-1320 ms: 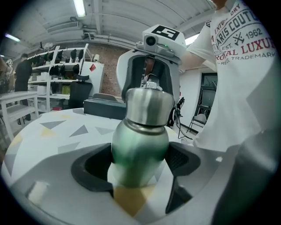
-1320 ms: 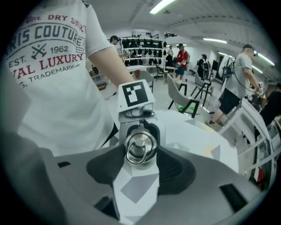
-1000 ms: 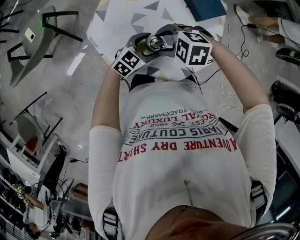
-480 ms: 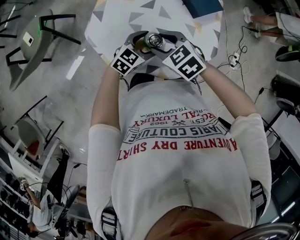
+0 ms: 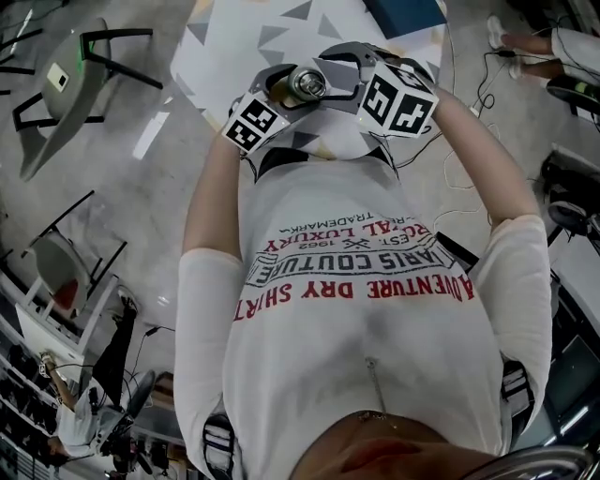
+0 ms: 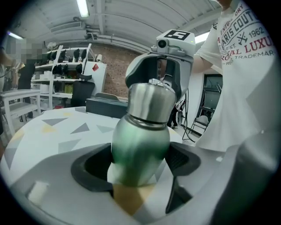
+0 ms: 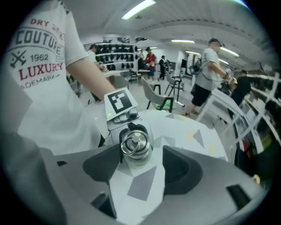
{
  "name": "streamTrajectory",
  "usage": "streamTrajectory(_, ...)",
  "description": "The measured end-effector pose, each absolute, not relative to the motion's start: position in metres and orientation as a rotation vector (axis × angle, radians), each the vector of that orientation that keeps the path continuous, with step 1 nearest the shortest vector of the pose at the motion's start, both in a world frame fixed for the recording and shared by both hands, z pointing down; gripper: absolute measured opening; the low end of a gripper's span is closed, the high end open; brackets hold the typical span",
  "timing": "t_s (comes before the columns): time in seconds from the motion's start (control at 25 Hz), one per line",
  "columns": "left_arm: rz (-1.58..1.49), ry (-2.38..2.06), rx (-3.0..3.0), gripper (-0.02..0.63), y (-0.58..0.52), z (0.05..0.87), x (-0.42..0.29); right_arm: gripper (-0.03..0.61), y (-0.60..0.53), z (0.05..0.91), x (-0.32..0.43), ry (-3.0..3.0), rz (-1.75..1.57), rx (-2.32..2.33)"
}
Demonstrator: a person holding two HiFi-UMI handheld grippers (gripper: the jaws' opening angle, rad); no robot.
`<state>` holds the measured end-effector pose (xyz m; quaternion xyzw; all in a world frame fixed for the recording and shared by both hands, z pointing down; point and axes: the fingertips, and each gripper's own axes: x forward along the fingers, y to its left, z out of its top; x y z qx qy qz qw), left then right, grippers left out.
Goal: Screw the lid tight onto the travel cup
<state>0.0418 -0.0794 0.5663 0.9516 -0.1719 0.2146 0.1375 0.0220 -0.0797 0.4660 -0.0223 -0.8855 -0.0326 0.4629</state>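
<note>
A green metal travel cup (image 6: 140, 143) with a steel lid (image 6: 151, 103) is held up over the patterned white table (image 5: 246, 39). My left gripper (image 6: 140, 160) is shut on the cup's green body, a pad on each side. In the head view the lid (image 5: 307, 84) shows between the two marker cubes. My right gripper (image 7: 142, 167) comes at the lid's ring top (image 7: 135, 144) from above. Its jaws have just been opening and now stand wide, with the lid between them and the pads (image 7: 182, 169) off it. From the left gripper view, the right gripper (image 6: 160, 74) straddles the lid.
The person's torso in a white printed shirt (image 5: 366, 309) fills the head view below the grippers. A grey chair (image 5: 66, 75) stands on the floor at left, and cables (image 5: 469, 122) run at right. A blue box (image 5: 412, 17) lies on the table. People (image 7: 206, 79) stand among shelves behind.
The right gripper has rolled and shifted a little to the right, and its jaws have come apart off the lid. The left gripper and the cup have stayed in place.
</note>
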Motion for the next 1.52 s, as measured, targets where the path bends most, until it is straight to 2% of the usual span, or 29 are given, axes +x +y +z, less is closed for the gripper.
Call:
streamTrajectory(0.28,0.588,-0.520,2.751,0.387,-0.079,0.566,0.041,0.293,-0.063,0.476,0.010,-2.074,-0.310,-0.374)
streamTrajectory(0.4,0.595,-0.517,2.753,0.387,-0.079,0.565,0.041,0.293,-0.064,0.477,0.007,-2.074,-0.292,-0.403)
streamTrajectory(0.48,0.595,-0.521,2.753,0.387,-0.079,0.566,0.042,0.259,-0.064,0.477,0.007,-2.089,-0.256,-0.411)
streamTrajectory(0.64,0.599,-0.525,2.755,0.385,-0.080,0.566,0.042,0.258,-0.065,0.476,0.006,-2.130,-0.205,-0.375)
streamTrajectory(1.28,0.572,-0.530,2.743,0.387,-0.080,0.568,0.042,0.256,-0.076,0.478,0.005,-2.254,0.199,0.402)
streamTrajectory(1.52,0.566,-0.533,2.746,0.387,-0.080,0.568,0.041,0.256,-0.080,0.476,0.008,-2.203,0.241,0.746)
